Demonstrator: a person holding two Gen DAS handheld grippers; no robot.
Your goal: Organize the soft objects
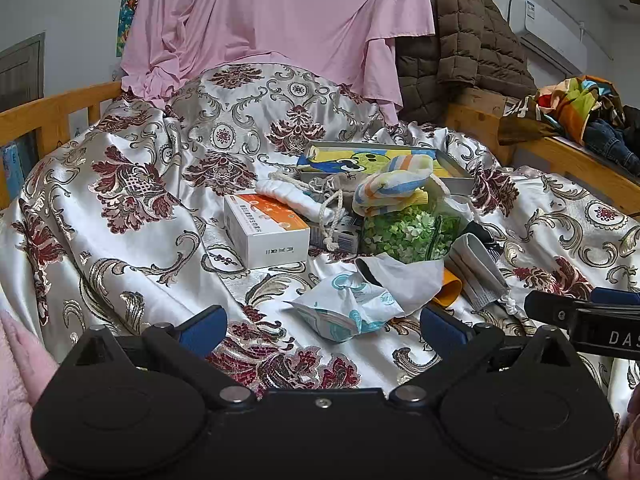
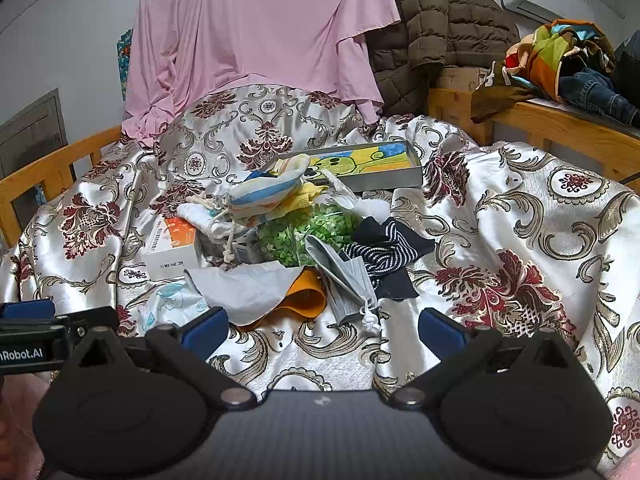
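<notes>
Both claws spread wide, nothing between the blue pads: left claw [image 1: 322, 330] low over the shiny floral satin bedspread [image 1: 132, 216], right claw [image 2: 323, 330] just beside it, likewise hovering over the cloth. Soft things heaped mid-bed, ahead of both claws. Nearest the left claw, a crumpled white-and-teal tissue packet [image 1: 344, 314], partly under a limp white cloth mask [image 2: 248, 290]. Beneath the mask, an orange fabric piece [image 2: 306, 298]. Just right of that, a folded grey pouch with a white drawstring [image 2: 346, 282], touching a navy sock with white stripes [image 2: 384, 254]. Behind, a clear bag of green bits [image 1: 408, 234], topped by a pastel striped rolled sock [image 1: 394, 188]. Left of the heap, a white-and-orange cardboard box [image 1: 266, 228] with a white rolled cloth [image 1: 294, 198] resting on it. At the back, a shallow grey metal tray with a yellow cartoon picture [image 2: 360, 166].
</notes>
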